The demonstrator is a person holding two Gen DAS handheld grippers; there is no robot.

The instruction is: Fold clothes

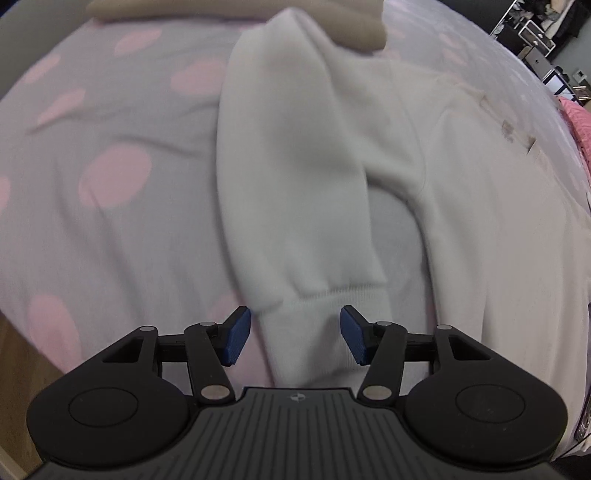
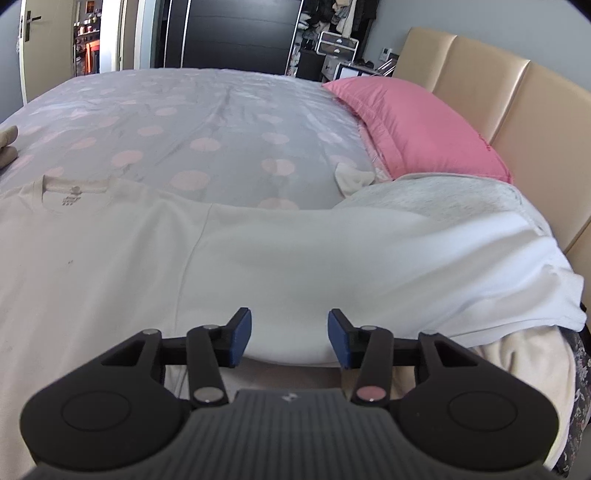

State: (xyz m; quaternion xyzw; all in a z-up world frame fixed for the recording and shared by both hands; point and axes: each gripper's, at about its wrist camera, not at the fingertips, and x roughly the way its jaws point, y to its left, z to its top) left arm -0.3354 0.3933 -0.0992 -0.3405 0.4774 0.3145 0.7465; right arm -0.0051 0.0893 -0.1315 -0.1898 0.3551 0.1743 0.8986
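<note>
A white long-sleeved top point(image 1: 480, 221) lies flat on the bed, and its left sleeve point(image 1: 295, 177) is bent back alongside the body. The ribbed cuff point(image 1: 325, 299) of that sleeve lies between the blue pads point(image 1: 236, 336) of my left gripper point(image 1: 295, 334). That gripper is open and its pads stand clear of the cloth. In the right wrist view the top point(image 2: 92, 251) shows its neck label point(image 2: 75, 192). Its other sleeve point(image 2: 369, 258) runs right over a heap of clothes. My right gripper point(image 2: 290, 338) is open over the sleeve's near edge and grips nothing.
The bed cover point(image 2: 221, 122) is grey with pink dots. A pink pillow point(image 2: 413, 125) leans on the beige headboard point(image 2: 517, 99). A grey garment point(image 2: 443, 192) tops the heap at right. Folded beige cloth point(image 1: 351, 26) lies beyond the top. Wooden floor point(image 1: 14, 354) shows at the bed's edge.
</note>
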